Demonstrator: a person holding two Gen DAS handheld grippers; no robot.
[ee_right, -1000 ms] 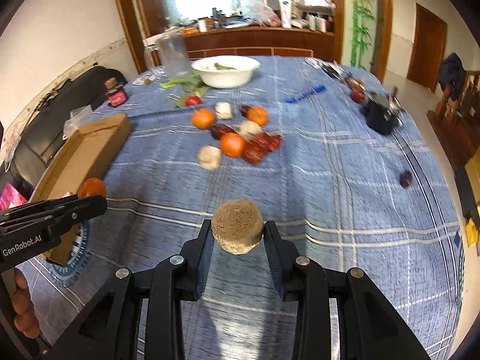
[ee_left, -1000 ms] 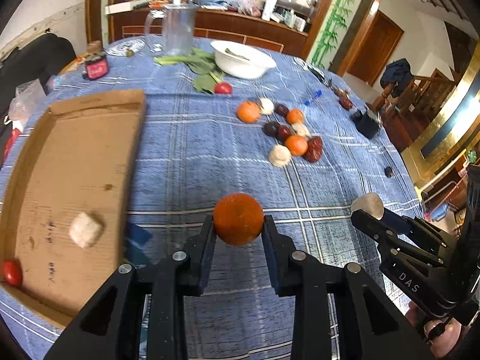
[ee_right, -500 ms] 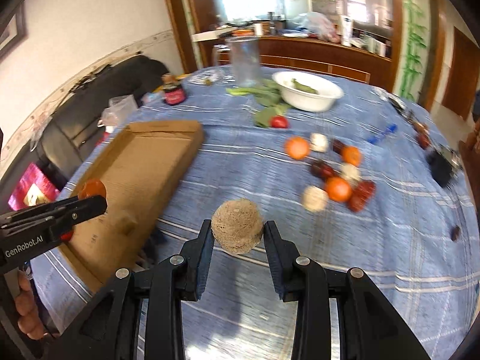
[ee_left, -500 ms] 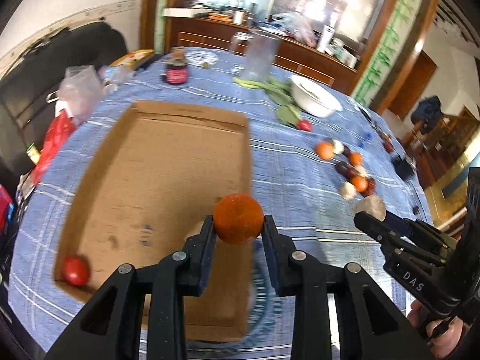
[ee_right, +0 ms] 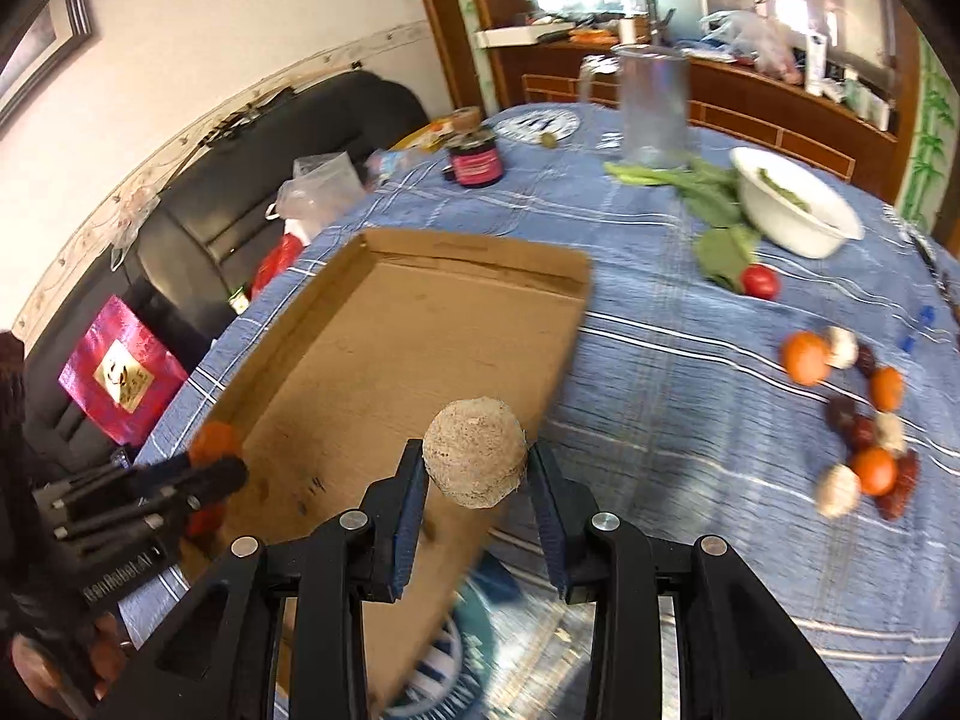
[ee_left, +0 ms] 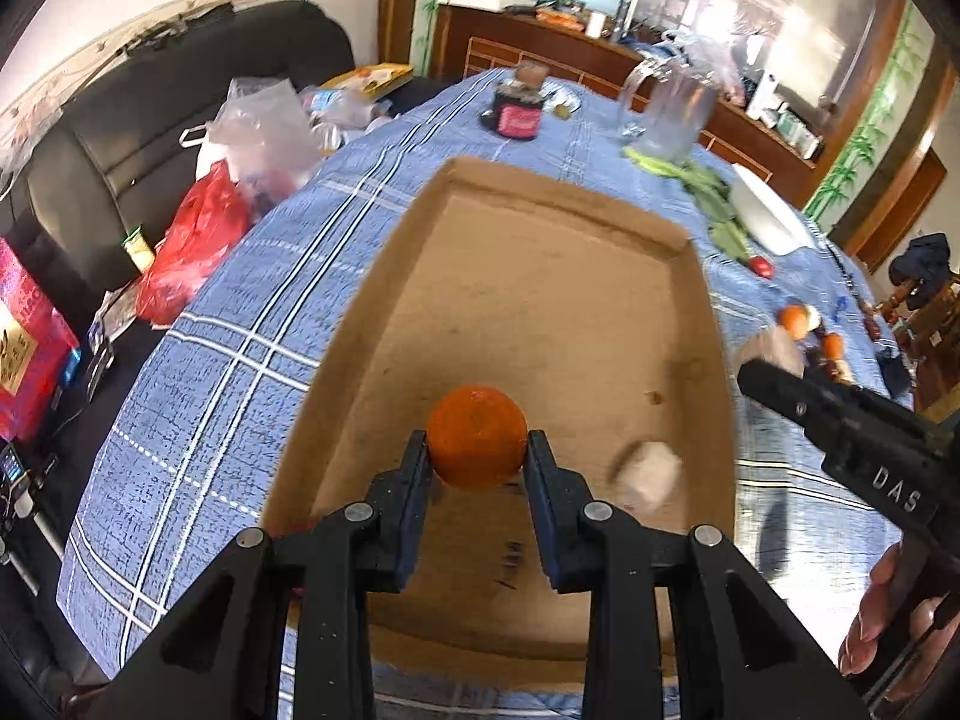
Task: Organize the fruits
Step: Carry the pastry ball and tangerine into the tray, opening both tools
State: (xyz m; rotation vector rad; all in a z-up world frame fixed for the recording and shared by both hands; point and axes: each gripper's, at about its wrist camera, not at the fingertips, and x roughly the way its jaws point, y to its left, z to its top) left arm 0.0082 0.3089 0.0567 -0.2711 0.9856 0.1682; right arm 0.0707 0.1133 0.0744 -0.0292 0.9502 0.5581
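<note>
My left gripper (ee_left: 477, 459) is shut on an orange (ee_left: 477, 445) and holds it above the near part of a shallow cardboard tray (ee_left: 540, 312). A pale lump (ee_left: 648, 476) lies in the tray to its right. My right gripper (ee_right: 475, 468) is shut on a rough beige ball (ee_right: 474, 461) over the tray's right edge (ee_right: 564, 354). The right gripper also shows in the left wrist view (ee_left: 774, 366), and the left one, with the orange, in the right wrist view (ee_right: 213, 456). A cluster of oranges, dark fruits and pale balls (ee_right: 864, 420) lies on the blue cloth at right.
A white bowl (ee_right: 792, 216), green leaves (ee_right: 714, 192), a red tomato (ee_right: 761, 281), a clear jug (ee_right: 654, 102) and a dark jar (ee_right: 475, 159) stand at the back of the table. A black sofa with bags (ee_left: 180, 180) is at the left.
Both grippers have swung left with their loads, from over the blue cloth to over the cardboard tray. The fruit cluster now lies far right.
</note>
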